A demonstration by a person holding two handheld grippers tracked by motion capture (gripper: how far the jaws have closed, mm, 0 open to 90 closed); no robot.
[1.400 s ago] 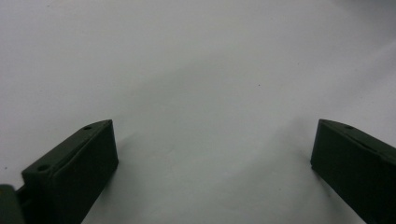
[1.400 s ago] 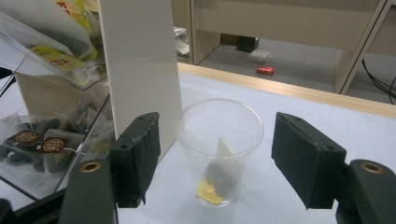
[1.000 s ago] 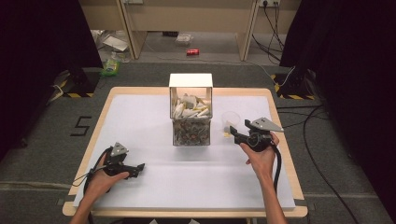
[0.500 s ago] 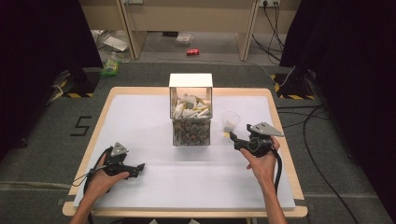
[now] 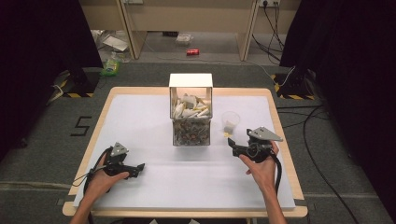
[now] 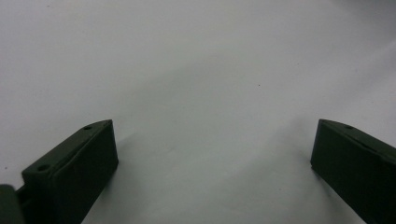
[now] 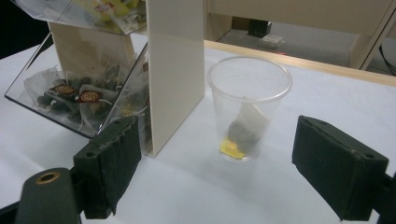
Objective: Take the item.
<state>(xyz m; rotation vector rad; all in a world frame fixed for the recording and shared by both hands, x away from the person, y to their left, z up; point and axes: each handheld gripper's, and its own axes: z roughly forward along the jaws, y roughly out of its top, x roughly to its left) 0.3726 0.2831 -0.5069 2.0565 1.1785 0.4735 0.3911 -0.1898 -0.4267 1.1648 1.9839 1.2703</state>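
Left hand (image 5: 100, 179) holds the left gripper (image 5: 135, 167) low over the white table cover (image 5: 140, 121) near the front left edge. Its jaws are spread wide with nothing between them; in the left gripper view there's just bare white surface ahead.

Mid-table stands a two-level tea bag rack (image 5: 191, 114), cream sides, clear tilted bins: pale bags on top, darker bags with red tags below.

Just right of the rack, not touching it, is a clear plastic cup (image 5: 230, 122), upright, with one tea bag (image 7: 243, 133) inside and its yellow tag (image 7: 230, 148) at the bottom.

Right hand (image 5: 260, 165) holds the right gripper (image 5: 234, 145) near the cup, aimed at it, jaws wide apart and empty, cup apart from both.
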